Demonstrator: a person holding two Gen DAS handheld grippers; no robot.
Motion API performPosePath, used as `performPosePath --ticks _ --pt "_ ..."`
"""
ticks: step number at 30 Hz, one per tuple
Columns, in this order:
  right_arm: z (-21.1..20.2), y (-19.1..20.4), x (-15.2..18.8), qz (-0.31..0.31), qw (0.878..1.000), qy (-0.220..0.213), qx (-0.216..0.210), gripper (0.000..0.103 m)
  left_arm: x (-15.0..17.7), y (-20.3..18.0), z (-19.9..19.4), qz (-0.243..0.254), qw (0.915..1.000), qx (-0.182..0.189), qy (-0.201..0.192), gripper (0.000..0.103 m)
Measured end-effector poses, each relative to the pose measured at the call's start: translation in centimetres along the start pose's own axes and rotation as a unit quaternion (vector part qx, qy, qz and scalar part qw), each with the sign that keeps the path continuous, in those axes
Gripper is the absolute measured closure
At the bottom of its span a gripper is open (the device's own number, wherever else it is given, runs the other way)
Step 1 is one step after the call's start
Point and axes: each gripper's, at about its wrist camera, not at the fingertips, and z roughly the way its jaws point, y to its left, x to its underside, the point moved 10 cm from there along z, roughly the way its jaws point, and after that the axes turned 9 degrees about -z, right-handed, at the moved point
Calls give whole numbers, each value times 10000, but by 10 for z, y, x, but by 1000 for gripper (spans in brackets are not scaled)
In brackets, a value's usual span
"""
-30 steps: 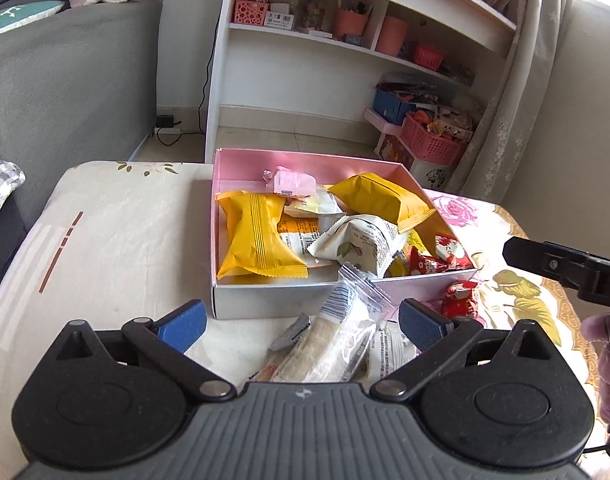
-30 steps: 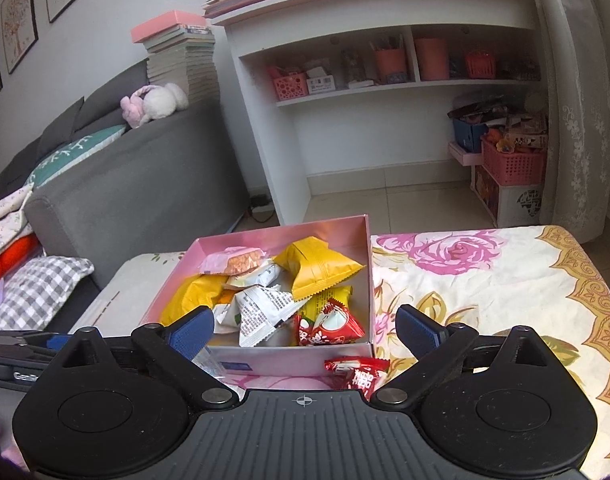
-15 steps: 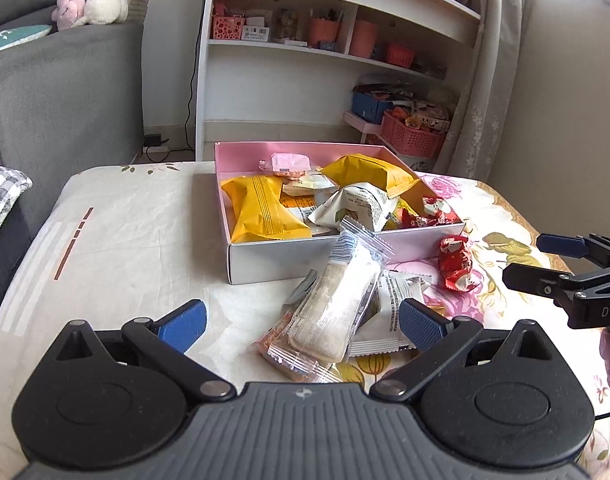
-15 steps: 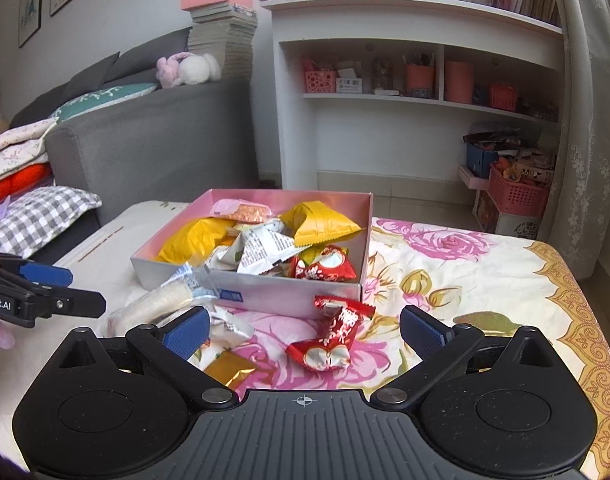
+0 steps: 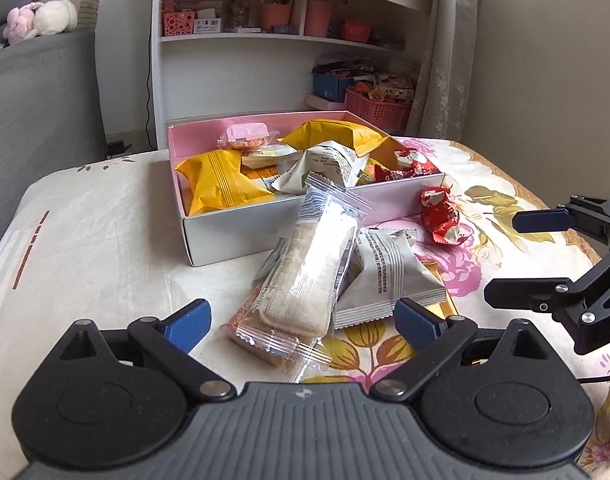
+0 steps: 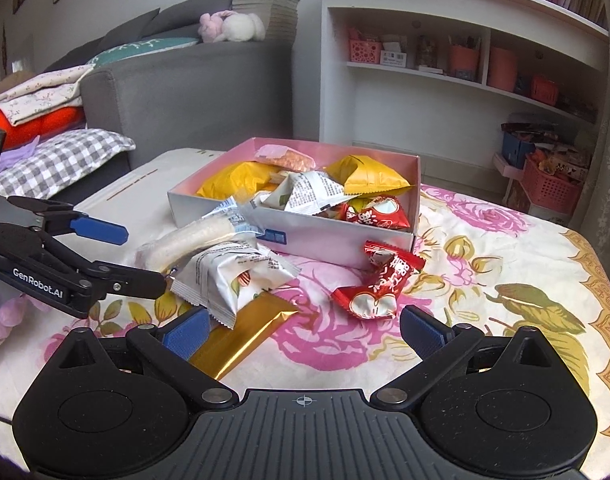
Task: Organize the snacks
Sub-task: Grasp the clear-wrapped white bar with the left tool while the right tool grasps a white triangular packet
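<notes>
So the left gripper [image 5: 301, 322] is wide open with nothing gripped, its jaws just starting to close. The clear-wrapped wafer bar [image 5: 311, 268] lies dead ahead on the table, long axis running from between the jaws up to the pink box [image 5: 265, 232], its far end propped on the box's near wall. The right gripper [image 6: 303, 330] is open and empty too, nearer the red candy [image 6: 375, 286]. I think the left one's closer to the bar.

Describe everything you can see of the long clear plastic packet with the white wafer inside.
The long clear plastic packet with the white wafer is sealed, with crimped ends and blue-grey print near its top. It lies tilted, its upper end propped against the front wall of the pink-lined cardboard box, its lower end on the floral tablecloth. It rests over an orange-speckled packet and overlaps the white printed snack pouch. No gripper touches it.
</notes>
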Motion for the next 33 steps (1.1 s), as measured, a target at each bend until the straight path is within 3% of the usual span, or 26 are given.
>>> performPosePath --ticks 7,14,19,25,27,33 --pt "7 5 3 -24 9999 87 -60 1 -10 -2 7 -170 9994 280 110 35" --pt "12 13 1 -101 9998 102 -126 1 -16 -4 12 -298 9990 274 194 47" --pt "17 20 -2 -133 9997 117 -157 1 -16 -6 13 -324 9987 288 274 66" --pt "24 30 -10 -96 9996 114 -247 1 -16 -3 8 -388 9986 215 304 75" --pt "27 33 -13 -106 9995 111 -265 1 -18 -1 4 -461 9983 211 291 84" --pt "38 39 -17 34 9992 218 -332 1 -17 10 -1 -660 9969 140 412 84"
